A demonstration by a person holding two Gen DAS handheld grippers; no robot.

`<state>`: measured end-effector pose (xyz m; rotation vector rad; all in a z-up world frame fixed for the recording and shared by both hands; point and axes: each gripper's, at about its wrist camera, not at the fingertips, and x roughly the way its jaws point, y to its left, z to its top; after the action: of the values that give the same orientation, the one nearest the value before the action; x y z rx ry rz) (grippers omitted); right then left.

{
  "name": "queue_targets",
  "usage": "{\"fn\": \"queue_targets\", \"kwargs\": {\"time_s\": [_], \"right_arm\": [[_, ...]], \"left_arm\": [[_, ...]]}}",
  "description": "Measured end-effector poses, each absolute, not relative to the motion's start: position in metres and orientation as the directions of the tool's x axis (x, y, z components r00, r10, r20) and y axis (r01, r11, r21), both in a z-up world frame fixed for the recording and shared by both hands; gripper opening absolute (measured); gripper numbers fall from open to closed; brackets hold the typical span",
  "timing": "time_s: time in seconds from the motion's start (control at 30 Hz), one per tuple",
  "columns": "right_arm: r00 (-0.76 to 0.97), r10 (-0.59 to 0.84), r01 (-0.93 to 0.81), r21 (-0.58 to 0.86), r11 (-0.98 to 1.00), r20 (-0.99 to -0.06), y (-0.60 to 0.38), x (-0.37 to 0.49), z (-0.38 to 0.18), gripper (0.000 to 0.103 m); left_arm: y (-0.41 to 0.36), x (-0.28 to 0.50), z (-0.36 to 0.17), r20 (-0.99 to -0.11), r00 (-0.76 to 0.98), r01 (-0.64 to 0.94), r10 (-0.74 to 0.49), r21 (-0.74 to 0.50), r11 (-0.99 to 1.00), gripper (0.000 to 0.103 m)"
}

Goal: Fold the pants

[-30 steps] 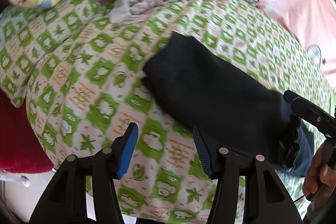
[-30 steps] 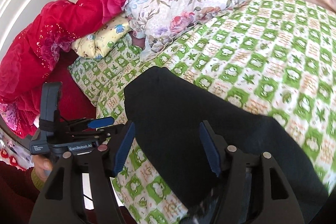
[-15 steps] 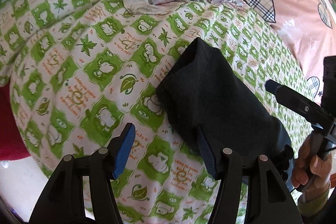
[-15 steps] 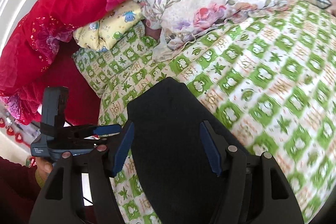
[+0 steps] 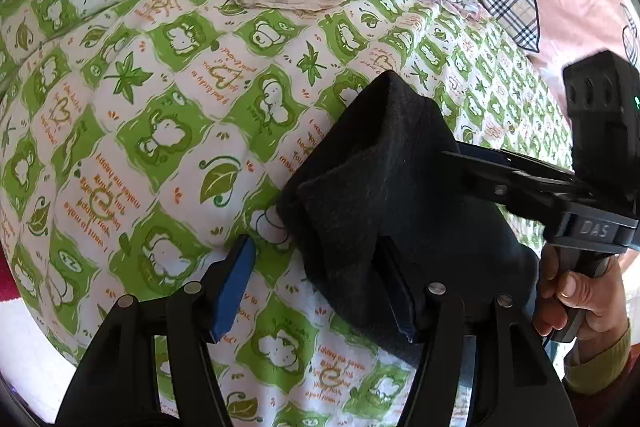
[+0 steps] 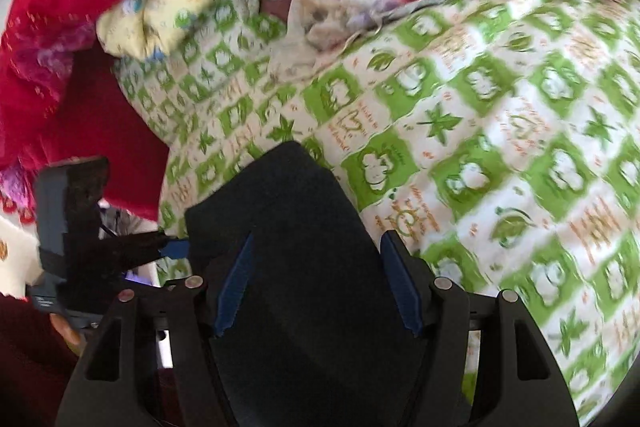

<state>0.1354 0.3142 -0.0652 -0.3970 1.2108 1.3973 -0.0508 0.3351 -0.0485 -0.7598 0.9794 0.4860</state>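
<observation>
While both hands have swung in over the bed (image 5: pixel 168 131), the black pants (image 5: pixel 384 187) now fill far more of each view than a second ago, lying as a narrowed, already doubled bundle on the green-checked quilt. The left gripper (image 5: pixel 316 287) stands apart with its jaws widening; the bundle's near edge sits against its right-hand pad, the other pad over bare quilt, nothing pinched. The right gripper (image 6: pixel 316 287) is also apart, straddling the pants' middle directly ahead of it, unchanged in spread. That closing-in suggests both are lining up to seize the cloth for the next fold.
</observation>
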Motion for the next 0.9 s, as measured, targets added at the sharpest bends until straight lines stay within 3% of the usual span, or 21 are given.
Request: {"fn": "queue_targets", "kwargs": {"time_s": [0.07,0.1,0.13,0.17,0.3,0.57,0.9], "right_arm": [[-0.258,0.513,-0.884,0.414,0.216,-0.819,0.32,0.134,-0.07,0.058],[-0.255,0.512,-0.886,0.41,0.216,-0.82,0.321,0.134,-0.071,0.049],[-0.257,0.516,-0.884,0.415,0.217,-0.817,0.322,0.134,-0.072,0.046],[-0.257,0.519,-0.883,0.417,0.217,-0.815,0.321,0.134,-0.072,0.042],[-0.255,0.536,-0.88,0.423,0.216,-0.805,0.316,0.132,-0.066,0.031],[-0.241,0.594,-0.885,0.426,0.19,-0.767,0.292,0.127,-0.034,0.026],[-0.193,0.736,-0.884,0.441,0.157,-0.649,0.219,0.125,0.017,0.025]], "left_arm": [[0.333,-0.048,-0.049,-0.875,0.481,-0.674,0.049,-0.333,0.659,0.06],[0.331,-0.045,-0.049,-0.877,0.478,-0.667,0.057,-0.32,0.672,0.051],[0.329,-0.044,-0.049,-0.876,0.48,-0.658,0.053,-0.319,0.682,0.045],[0.327,-0.042,-0.048,-0.873,0.486,-0.647,0.045,-0.325,0.69,0.032],[0.319,-0.038,-0.041,-0.872,0.484,-0.63,0.068,-0.293,0.72,0.021],[0.294,-0.04,-0.004,-0.845,0.521,-0.59,0.124,-0.251,0.767,0.018],[0.235,-0.042,0.056,-0.774,0.609,-0.479,0.176,-0.181,0.859,0.018]]}}
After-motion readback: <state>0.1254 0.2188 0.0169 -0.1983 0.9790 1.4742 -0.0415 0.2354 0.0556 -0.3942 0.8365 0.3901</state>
